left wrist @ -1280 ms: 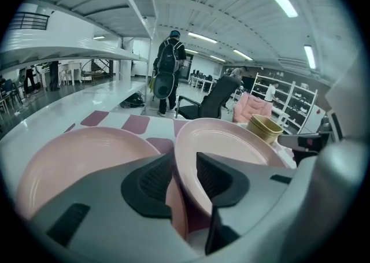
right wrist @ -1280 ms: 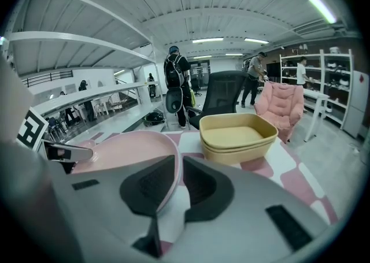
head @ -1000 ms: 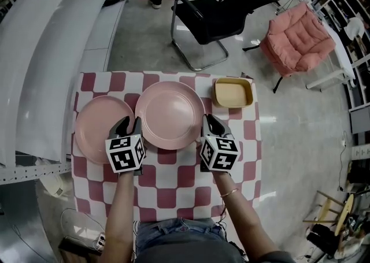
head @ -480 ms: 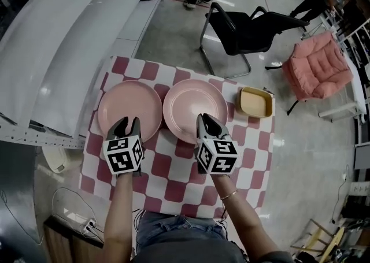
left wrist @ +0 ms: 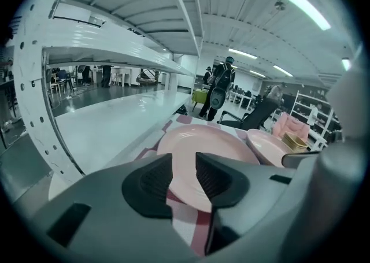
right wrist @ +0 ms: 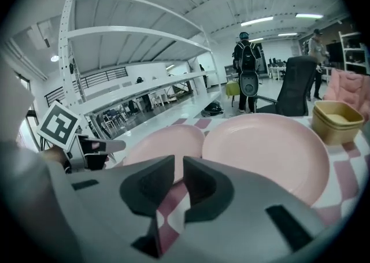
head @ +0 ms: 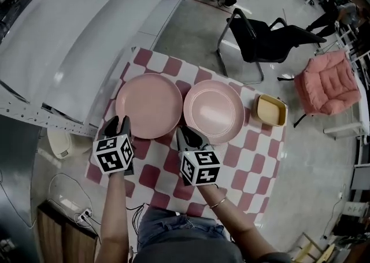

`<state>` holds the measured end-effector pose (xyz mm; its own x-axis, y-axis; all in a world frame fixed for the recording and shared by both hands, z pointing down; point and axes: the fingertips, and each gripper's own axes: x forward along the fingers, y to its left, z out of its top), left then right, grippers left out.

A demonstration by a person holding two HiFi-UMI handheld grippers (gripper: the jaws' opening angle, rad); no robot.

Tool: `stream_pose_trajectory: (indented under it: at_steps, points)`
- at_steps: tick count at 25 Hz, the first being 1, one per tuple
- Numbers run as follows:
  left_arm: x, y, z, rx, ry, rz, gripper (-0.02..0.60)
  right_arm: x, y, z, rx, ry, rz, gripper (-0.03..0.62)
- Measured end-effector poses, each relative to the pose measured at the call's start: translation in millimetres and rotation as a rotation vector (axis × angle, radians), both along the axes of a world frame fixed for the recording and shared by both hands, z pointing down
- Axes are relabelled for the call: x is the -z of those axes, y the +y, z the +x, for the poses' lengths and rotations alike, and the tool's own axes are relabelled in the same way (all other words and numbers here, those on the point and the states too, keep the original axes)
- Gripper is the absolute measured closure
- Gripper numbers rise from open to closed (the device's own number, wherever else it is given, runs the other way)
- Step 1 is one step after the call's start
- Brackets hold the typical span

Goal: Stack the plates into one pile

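Note:
Two pink plates lie side by side on the red-and-white checked table (head: 231,163): the left plate (head: 149,106) (left wrist: 202,146) (right wrist: 167,140) and the right plate (head: 214,111) (left wrist: 269,146) (right wrist: 266,146). My left gripper (head: 117,124) (left wrist: 184,169) hovers at the near left rim of the left plate, jaws open, nothing between them. My right gripper (head: 188,136) (right wrist: 178,169) sits near the front, where the two plates almost meet. Its jaws stand a narrow gap apart, with nothing held.
A yellow square container (head: 272,110) (right wrist: 335,122) stands on the table right of the plates. A white shelf rack (head: 75,42) runs along the table's left side. A black chair (head: 266,39) and a pink cushioned chair (head: 324,85) stand beyond; a person (left wrist: 219,85) stands behind the table.
Both grippers have shifted left relative to the plates: the left from between the plates to the left plate's rim, the right from the right plate's right rim to the gap between plates.

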<state>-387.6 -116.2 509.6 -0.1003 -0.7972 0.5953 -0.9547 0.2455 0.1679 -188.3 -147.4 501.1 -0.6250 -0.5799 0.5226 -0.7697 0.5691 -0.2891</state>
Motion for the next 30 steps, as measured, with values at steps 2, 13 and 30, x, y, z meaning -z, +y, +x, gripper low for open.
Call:
stream_pose_trajectory:
  at_steps: [2, 13, 30]
  points:
    - [-2, 3, -12, 0.011, 0.0, 0.001, 0.443, -7, 5, -8, -0.003, -0.007, -0.025, 0.537]
    - [-26, -6, -44, -0.002, 0.012, -0.033, 0.437, -35, 11, -16, -0.105, 0.028, -0.089, 0.537]
    - [-50, -35, -51, -0.014, 0.063, -0.061, 0.437, -52, -3, -14, -0.187, 0.005, -0.176, 0.534]
